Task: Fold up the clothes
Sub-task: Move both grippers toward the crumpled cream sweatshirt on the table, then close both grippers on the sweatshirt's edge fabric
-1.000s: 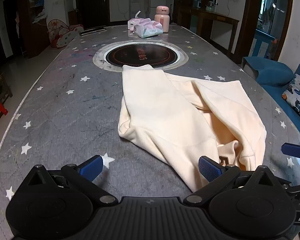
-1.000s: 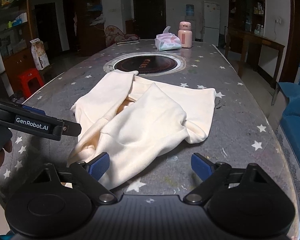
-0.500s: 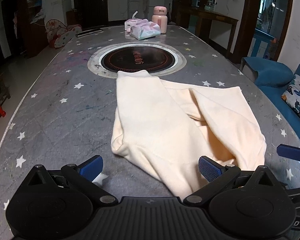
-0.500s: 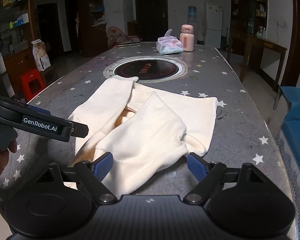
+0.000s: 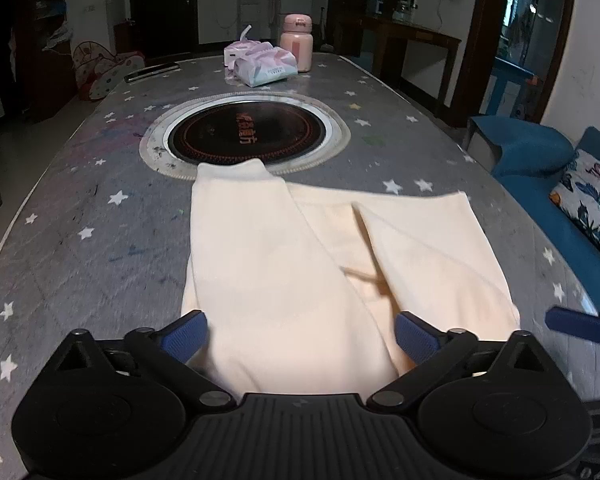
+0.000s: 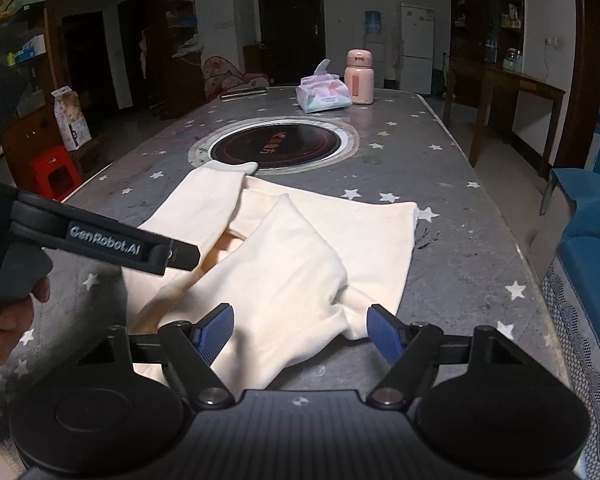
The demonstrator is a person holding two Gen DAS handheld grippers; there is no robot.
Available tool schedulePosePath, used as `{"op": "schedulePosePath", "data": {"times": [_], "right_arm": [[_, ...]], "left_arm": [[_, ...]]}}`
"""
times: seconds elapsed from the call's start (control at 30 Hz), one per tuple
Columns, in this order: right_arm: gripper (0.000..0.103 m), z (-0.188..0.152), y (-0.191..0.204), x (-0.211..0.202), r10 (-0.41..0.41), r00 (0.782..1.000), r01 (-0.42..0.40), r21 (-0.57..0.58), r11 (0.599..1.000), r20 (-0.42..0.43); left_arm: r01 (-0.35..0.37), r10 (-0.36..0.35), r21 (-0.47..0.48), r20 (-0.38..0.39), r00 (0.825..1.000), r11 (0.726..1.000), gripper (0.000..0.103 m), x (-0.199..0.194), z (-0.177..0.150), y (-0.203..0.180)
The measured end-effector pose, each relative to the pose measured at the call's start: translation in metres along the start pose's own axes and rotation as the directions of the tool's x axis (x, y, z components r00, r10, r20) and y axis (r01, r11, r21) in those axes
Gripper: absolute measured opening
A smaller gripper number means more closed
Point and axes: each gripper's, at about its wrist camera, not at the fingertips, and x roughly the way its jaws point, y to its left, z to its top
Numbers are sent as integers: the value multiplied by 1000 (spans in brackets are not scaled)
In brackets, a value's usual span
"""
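Note:
A cream garment (image 5: 300,260) lies partly folded on the grey star-patterned table (image 5: 80,240), with two flaps turned over its middle. My left gripper (image 5: 300,336) hovers at the garment's near left edge. Its jaws are wide and closing, the cloth lies between the blue pads, and neither pad presses on it. My right gripper (image 6: 300,330) sits over the near right flap of the garment (image 6: 300,264). Its jaws are also closing, with cloth between the pads and no grip. One right fingertip (image 5: 576,324) shows at the left wrist view's right edge.
A round black hob (image 5: 248,136) is set into the table just beyond the garment. Behind it stand a tissue pack (image 5: 266,66) and a pink flask (image 5: 297,42). A blue sofa (image 5: 540,160) runs along the right table edge. A hand (image 6: 12,320) holds the left tool.
The left gripper has slid sideways, so the garment's near edge now lies between its pads instead of off to the right. The right gripper's jaws have narrowed over the flap.

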Motion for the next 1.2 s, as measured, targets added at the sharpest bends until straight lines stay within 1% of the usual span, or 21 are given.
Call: {"op": "schedulePosePath", "data": {"times": [0.13, 0.3, 0.37, 0.43, 0.47, 0.53, 0.57, 0.63, 0.7, 0.8, 0.97, 1.0, 1.13, 1.2], "right_arm": [[73, 5, -5, 6, -9, 1000, 9, 2, 1000, -5], [70, 12, -11, 13, -13, 1000, 13, 0, 1000, -10], [69, 15, -11, 18, -14, 1000, 13, -9, 1000, -11], [69, 20, -12, 22, -13, 1000, 12, -19, 1000, -10], [67, 23, -12, 24, -10, 1000, 10, -23, 1000, -9], [65, 30, -13, 29, -4, 1000, 4, -29, 1000, -8], [65, 33, -13, 32, -1, 1000, 1, -33, 999, -8], [65, 40, -14, 38, 10, 1000, -10, -39, 999, -12], [60, 49, -15, 48, 32, 999, -33, -43, 999, -25], [57, 60, -14, 66, 54, 997, -56, -47, 997, -47], [55, 73, -7, 98, 79, 994, -83, -64, 994, -75], [52, 75, -6, 105, 84, 993, -89, -62, 994, -81], [52, 79, -3, 131, 84, 990, -91, -53, 994, -112], [45, 77, -2, 141, 86, 988, -93, -57, 994, -127]], "left_arm": [[3, -3, -16, -19, 1000, 1000, 87, 15, 9, 1], [-13, 12, -31, -36, 999, 999, 87, 30, 17, -1], [-25, 24, -24, -42, 999, 999, 82, 35, 19, -2], [-32, 31, -19, -55, 998, 999, 69, 39, 19, -1], [-33, 32, -20, -61, 998, 999, 64, 41, 19, 1], [-29, 27, -27, -62, 998, 999, 46, 41, 18, 7], [-27, 25, -31, -61, 998, 999, 41, 41, 17, 10], [-8, 5, -42, -57, 998, 999, 24, 39, 17, 17], [7, -10, -49, -51, 999, 999, 14, 36, 16, 22], [11, -13, -43, -41, 999, 999, 9, 31, 15, 26], [14, -15, -64, -19, 1000, 998, 8, 20, 12, 37], [11, -12, -69, -15, 1000, 998, 8, 17, 11, 41], [3, -3, -95, 4, 1000, 995, 7, 3, 7, 55], [-3, 5, -102, 17, 1000, 995, 6, -4, 5, 61]]}}
